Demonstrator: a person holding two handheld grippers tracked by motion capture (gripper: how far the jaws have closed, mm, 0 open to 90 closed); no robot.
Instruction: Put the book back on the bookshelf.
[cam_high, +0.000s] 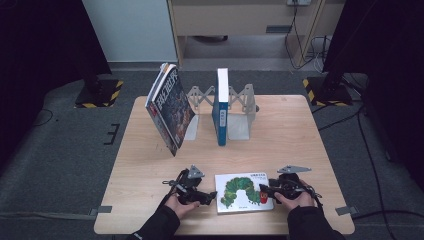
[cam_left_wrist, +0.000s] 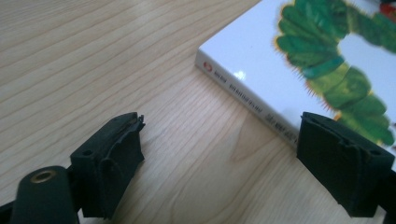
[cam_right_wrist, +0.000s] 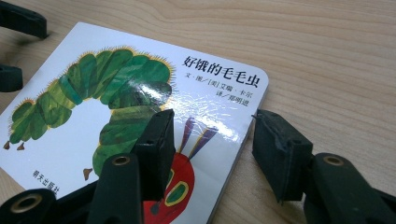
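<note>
Flat on the table (cam_high: 150, 200), close to its near edge and about midway along it, lies the caterpillar book (cam_high: 243, 192), cover up, long axis running left–right along that edge.

Left tool (cam_high: 210, 196): at the book's left short edge, the spine side. In the left gripper view the left tool (cam_left_wrist: 219, 154) stands wide, nothing between the jaws but bare wood; one jaw overlaps the spine corner of the book (cam_left_wrist: 299, 60), the other sits well out on the table. Not gripping.

Right tool (cam_high: 266, 191): at the book's right short edge. In the right gripper view the right tool (cam_right_wrist: 212, 149) straddles that edge of the book (cam_right_wrist: 93, 121), one jaw over the cover by the red head, the other off the book beside its rounded corner. A gap shows beside the outer jaw, so open, no pinch yet.

Judgement: right tool is the nearer to a hold, since the edge is already between its jaws; the left has still to line up on the spine.

Room: the strip between book and near edge is narrow, so a lift should go up and away from the person. Mid-table is bare. Far side: bookend rack (cam_high: 240, 107) with a blue book (cam_high: 221, 106) upright in it, and a big book (cam_high: 169, 107) leaning at its left, all well apart from the caterpillar book. The slot right of the blue book looks free.
</note>
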